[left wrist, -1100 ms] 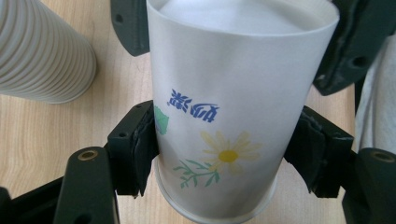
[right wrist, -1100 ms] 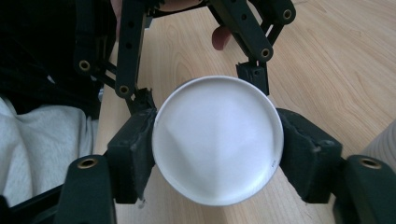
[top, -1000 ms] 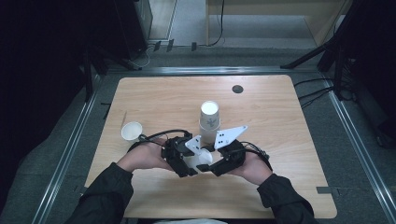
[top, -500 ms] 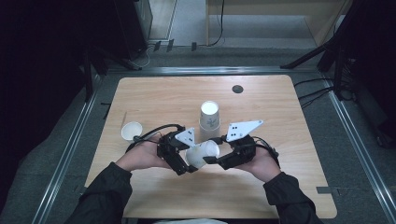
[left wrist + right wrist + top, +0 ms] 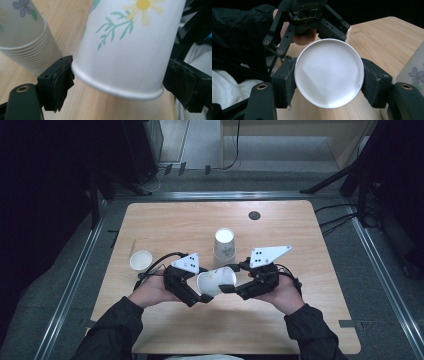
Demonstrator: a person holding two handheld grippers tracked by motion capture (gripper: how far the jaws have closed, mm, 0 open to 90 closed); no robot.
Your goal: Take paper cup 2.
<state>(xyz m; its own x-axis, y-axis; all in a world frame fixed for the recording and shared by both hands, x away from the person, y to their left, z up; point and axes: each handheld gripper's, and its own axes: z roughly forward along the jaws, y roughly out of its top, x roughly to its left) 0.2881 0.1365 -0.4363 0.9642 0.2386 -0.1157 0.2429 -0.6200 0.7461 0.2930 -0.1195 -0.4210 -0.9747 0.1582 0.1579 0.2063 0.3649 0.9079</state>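
**High view: a paper cup held on its side between two grippers**

High view of a wooden table (image 5: 165, 225), with a stack of upside-down paper cups (image 5: 224, 247) standing near its middle. Just in front of that stack, a single floral paper cup (image 5: 216, 281) is held above the wood, lying on its side. The right gripper (image 5: 227, 287), to the right of the stack's base, pinches the cup's closed bottom end; in the right gripper view both pads (image 5: 287, 82) press against the round white base (image 5: 329, 73). The left gripper (image 5: 200, 296), on the other side, has just been opening its jaws. In the left gripper view the cup's rim (image 5: 117, 87) sits between its spread pads (image 5: 62, 80), barely apart from them. Left of the stack, well apart, a small white cup (image 5: 141, 260) stands upright.
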